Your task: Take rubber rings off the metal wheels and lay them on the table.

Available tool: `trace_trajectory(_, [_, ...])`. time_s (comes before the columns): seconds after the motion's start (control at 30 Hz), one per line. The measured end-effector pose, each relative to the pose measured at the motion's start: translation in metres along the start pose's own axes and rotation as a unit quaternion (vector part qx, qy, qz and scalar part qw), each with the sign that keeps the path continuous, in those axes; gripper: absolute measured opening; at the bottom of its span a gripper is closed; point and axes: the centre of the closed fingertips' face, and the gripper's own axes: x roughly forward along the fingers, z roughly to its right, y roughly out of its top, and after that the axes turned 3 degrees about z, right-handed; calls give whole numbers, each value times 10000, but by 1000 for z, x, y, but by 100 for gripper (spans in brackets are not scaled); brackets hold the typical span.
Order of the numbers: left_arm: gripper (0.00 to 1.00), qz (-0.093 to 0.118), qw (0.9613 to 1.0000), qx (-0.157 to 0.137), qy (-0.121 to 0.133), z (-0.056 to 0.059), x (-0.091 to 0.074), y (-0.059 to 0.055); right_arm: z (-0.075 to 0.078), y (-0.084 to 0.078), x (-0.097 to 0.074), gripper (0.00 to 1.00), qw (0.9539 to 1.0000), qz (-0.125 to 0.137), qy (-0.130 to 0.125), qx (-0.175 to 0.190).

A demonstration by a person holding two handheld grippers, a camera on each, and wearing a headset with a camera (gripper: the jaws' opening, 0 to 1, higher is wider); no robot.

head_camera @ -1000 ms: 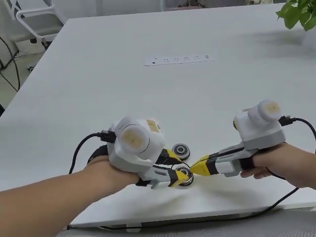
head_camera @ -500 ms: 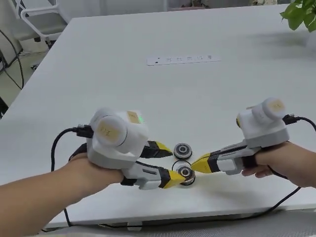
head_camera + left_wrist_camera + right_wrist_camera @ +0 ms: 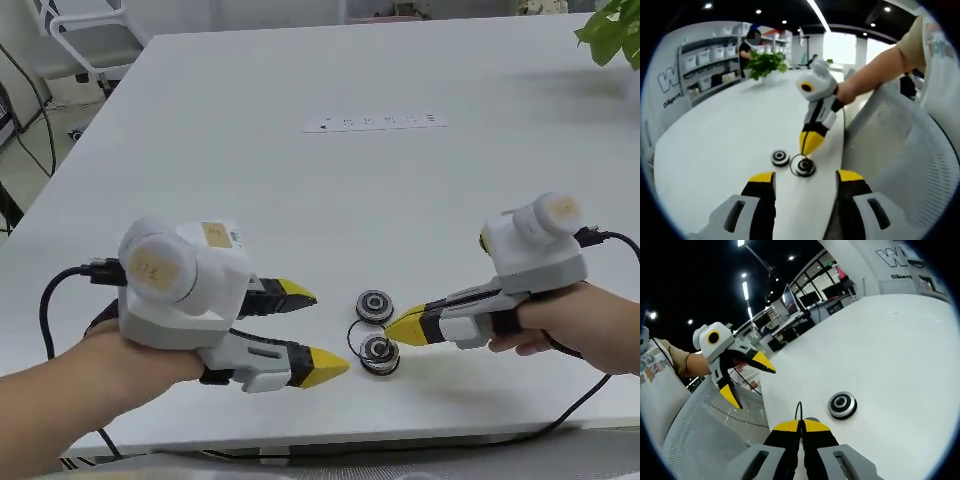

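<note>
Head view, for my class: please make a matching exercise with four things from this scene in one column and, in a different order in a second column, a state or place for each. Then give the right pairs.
Column A
1. left gripper
2. right gripper
3. farther wheel
4. power strip

Column B
a. shut on the thin rubber ring
b. far across the white table
c. open, holding nothing
d. lying flat, touched by neither gripper

Pairs: 1-c, 2-a, 3-d, 4-b

Left gripper (image 3: 328, 331) agape — right gripper (image 3: 395, 330) closed
</note>
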Motion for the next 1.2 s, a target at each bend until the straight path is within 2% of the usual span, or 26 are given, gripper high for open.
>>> trace_trajectory(0.3, [53, 53, 9998, -83, 155, -4, -19, -2, -3, 12, 10, 0, 10000, 57, 52, -46])
trace_trajectory(0.53, [55, 79, 9992, -174, 358, -10, -33, -8, -8, 19, 25, 0, 9998, 41, 139, -106])
trace_trajectory(0.83, [56, 90, 9979, -312, 563, -16, -47, -16, -10, 17, 45, 0, 9997, -99, 142, -198])
trace_trajectory(1.2, [56, 64, 9973, -351, 636, -19, -51, -21, -2, 9, 57, 0, 9990, -270, 4, -352])
